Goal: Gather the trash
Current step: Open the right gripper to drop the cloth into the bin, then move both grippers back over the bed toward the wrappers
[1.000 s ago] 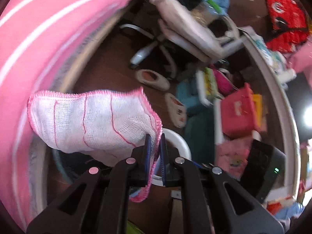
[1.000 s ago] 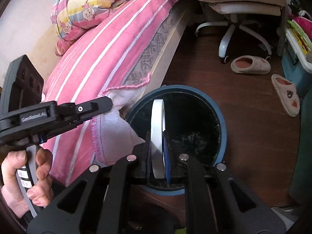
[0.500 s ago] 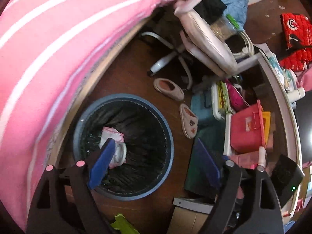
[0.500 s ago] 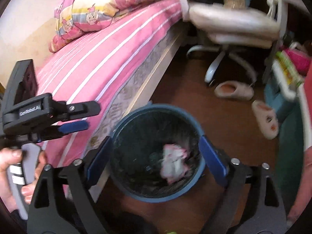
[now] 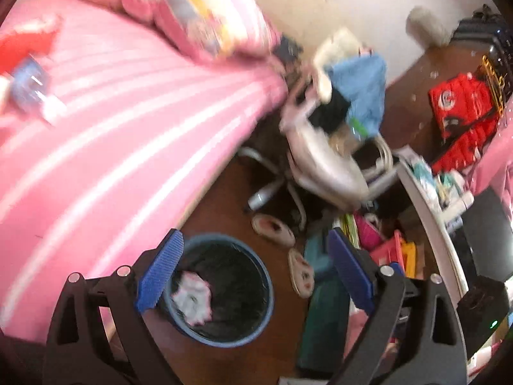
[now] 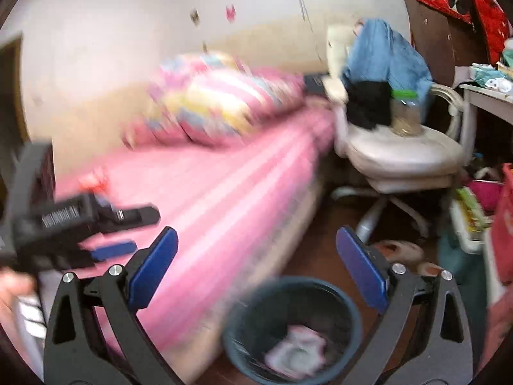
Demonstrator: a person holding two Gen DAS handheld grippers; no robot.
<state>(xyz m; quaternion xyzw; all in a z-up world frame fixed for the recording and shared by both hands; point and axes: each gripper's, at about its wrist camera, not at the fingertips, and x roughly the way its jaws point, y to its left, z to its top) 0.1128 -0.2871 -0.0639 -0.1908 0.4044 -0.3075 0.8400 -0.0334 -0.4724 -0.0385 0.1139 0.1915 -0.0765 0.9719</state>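
Left wrist view: the left gripper (image 5: pixel 255 276) fills the bottom of the frame, its blue pads (image 5: pixel 160 271) spread wide with nothing between them; the jaws have just been opening.
Right wrist view: the right gripper (image 6: pixel 256 272) at the bottom is likewise gaping and empty, its jaws having just been opening too.
Trash bin (image 5: pixel 266 298): blue-rimmed, black-lined, on the brown floor at lower centre, just beside the bed edge.
Cloth (image 5: pixel 192 300): white with pink trim, crumpled inside the bin, touching neither gripper; also seen at the bottom of the right wrist view (image 6: pixel 296 351).
Bed (image 5: pixel 105 147): pink striped cover, filling the left side.
Bottle (image 5: pixel 33 91): blurred, lying on the bed at upper left.
Chair (image 6: pixel 400 157): pale office chair, right of centre, piled with clothes.
Slippers (image 5: pixel 272 227): on the floor right of the bin.
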